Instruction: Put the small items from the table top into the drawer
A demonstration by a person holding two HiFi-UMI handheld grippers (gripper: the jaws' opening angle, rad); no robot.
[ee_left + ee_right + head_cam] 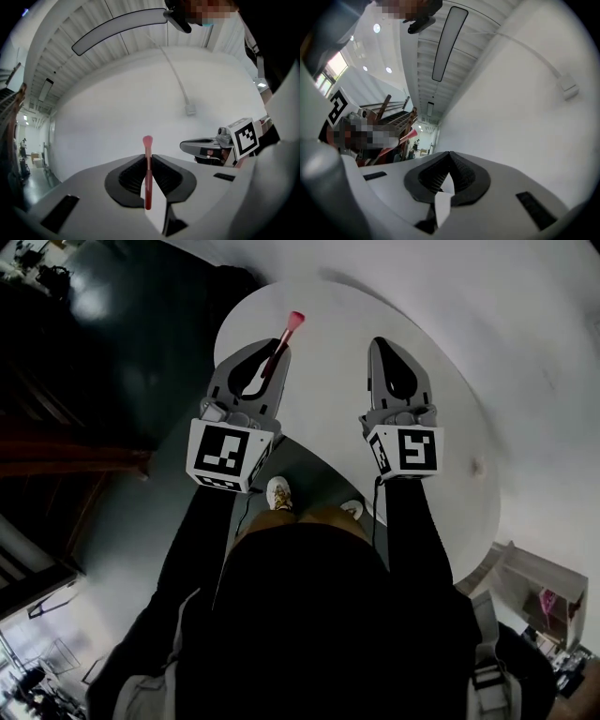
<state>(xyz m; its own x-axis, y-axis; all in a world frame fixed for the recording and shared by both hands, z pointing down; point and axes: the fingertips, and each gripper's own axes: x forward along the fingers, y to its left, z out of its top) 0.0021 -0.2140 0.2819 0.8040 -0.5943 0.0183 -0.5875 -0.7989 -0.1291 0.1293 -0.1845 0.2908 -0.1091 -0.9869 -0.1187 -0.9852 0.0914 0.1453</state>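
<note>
Nearest the head view's lens is the person's dark-clothed torso (300, 615), with both dark sleeves reaching forward and two pale shoes (278, 493) on the grey floor below. Beyond them lies the round white table (459, 484), its top bare where it shows. The left gripper (274, 356) and the right gripper (382, 345) are held side by side in front of the table, well apart, each with a marker cube (228, 456) at its rear. The left gripper's jaws are drawn narrow and clamp the thin red handle of a small brush (148, 176): the handle runs straight up between the ribbed pads, and the pink head stands clear beyond the tips. From above, the brush slants away from the person, its head showing against the table's far left edge. The right gripper's jaws are pressed together at the tips and hold nothing. Both gripper views look out on a white wall and a ribbed ceiling.
</note>
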